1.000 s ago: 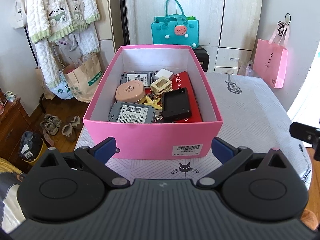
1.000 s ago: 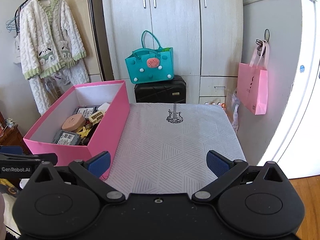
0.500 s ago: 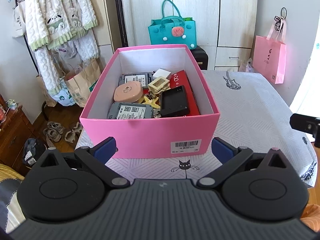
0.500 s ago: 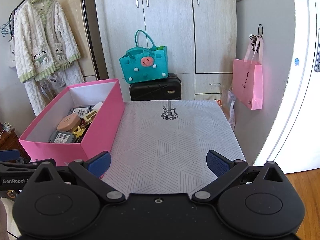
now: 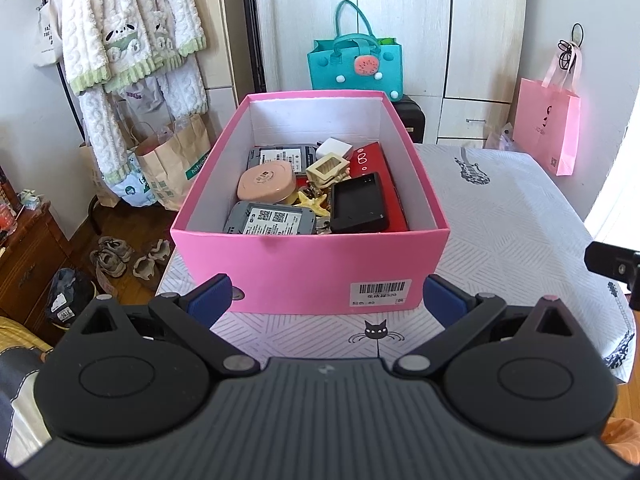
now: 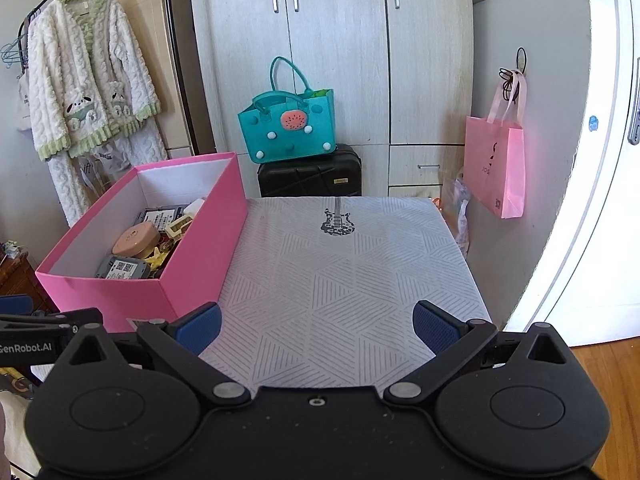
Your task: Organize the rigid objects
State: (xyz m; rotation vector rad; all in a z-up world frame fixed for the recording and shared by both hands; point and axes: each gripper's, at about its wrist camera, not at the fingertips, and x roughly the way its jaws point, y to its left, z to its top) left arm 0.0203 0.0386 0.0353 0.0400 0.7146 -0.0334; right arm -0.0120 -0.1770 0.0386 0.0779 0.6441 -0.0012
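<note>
A pink box (image 5: 312, 264) stands on the patterned table, at the left in the right wrist view (image 6: 200, 256). It holds a round pink case (image 5: 266, 181), two grey devices (image 5: 270, 222), a black device (image 5: 360, 204), a red box (image 5: 372, 160), a cream frame-like piece (image 5: 326, 168) and a yellow starfish (image 5: 314, 202). My left gripper (image 5: 326, 300) is open and empty, just in front of the box's near wall. My right gripper (image 6: 316, 326) is open and empty over the near table edge, right of the box.
The table cloth (image 6: 348, 272) carries a guitar print. Behind the table stand a black suitcase (image 6: 310, 176) with a teal bag (image 6: 290, 126) on it, and wardrobes. A pink bag (image 6: 496, 168) hangs at the right. Clothes, paper bags and shoes (image 5: 112, 256) are at the left.
Both grippers have drawn back and risen a little, so the box and table look farther and lower. Both stay open and empty. Nothing in the box has moved.
</note>
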